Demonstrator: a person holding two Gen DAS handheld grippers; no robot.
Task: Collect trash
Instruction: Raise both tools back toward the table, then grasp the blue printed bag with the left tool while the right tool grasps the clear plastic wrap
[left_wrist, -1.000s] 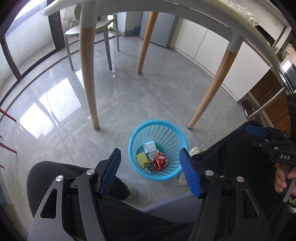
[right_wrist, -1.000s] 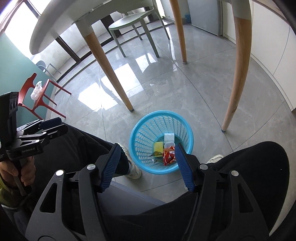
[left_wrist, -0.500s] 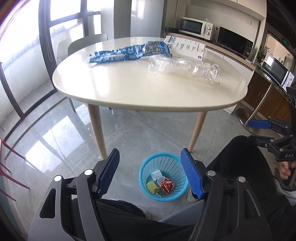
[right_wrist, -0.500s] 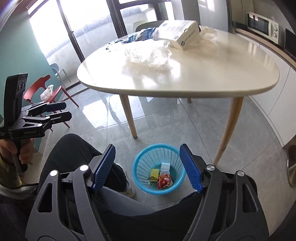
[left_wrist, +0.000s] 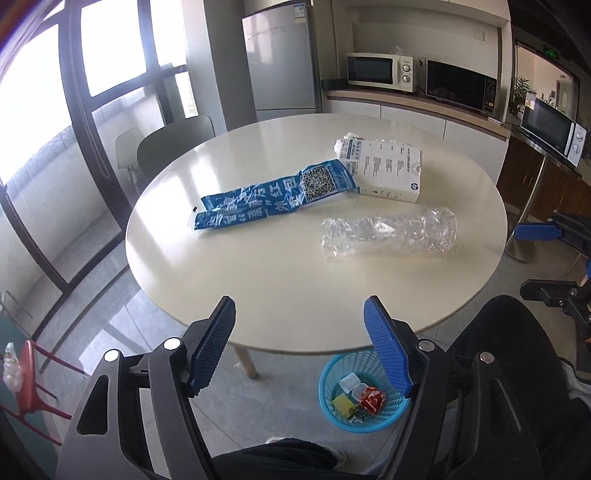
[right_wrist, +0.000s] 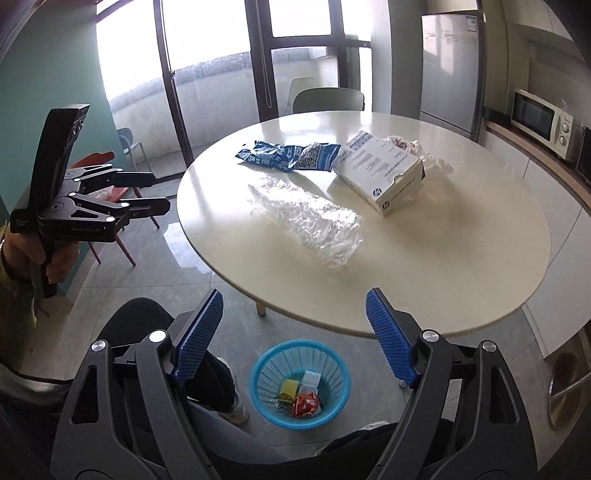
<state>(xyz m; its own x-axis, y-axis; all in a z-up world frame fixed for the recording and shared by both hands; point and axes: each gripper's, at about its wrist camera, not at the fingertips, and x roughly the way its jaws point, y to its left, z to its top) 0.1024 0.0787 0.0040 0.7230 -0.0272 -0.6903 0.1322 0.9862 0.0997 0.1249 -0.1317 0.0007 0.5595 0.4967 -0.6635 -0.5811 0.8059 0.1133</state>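
On the round cream table (left_wrist: 280, 280) (right_wrist: 461, 266) lie a blue printed wrapper (left_wrist: 273, 197) (right_wrist: 291, 155), a clear crumpled plastic bag (left_wrist: 391, 236) (right_wrist: 310, 218) and a white printed box (left_wrist: 384, 170) (right_wrist: 380, 173). A blue mesh basket (left_wrist: 332, 406) (right_wrist: 266, 369) stands on the floor under the near table edge and holds small scraps. My left gripper (left_wrist: 301, 317) is open and empty, short of the table edge. My right gripper (right_wrist: 293, 310) is open and empty, also short of the edge. The left gripper also shows in the right wrist view (right_wrist: 147, 192).
A grey chair (left_wrist: 173, 140) stands behind the table and a red chair (right_wrist: 107, 173) to the left. Microwaves (left_wrist: 376, 70) sit on a counter at the right, a fridge (left_wrist: 280, 59) at the back. My legs are under both grippers.
Both grippers have risen from looking down at the basket under the table to above the table top. The trash on the table has come into view. Both stay open.
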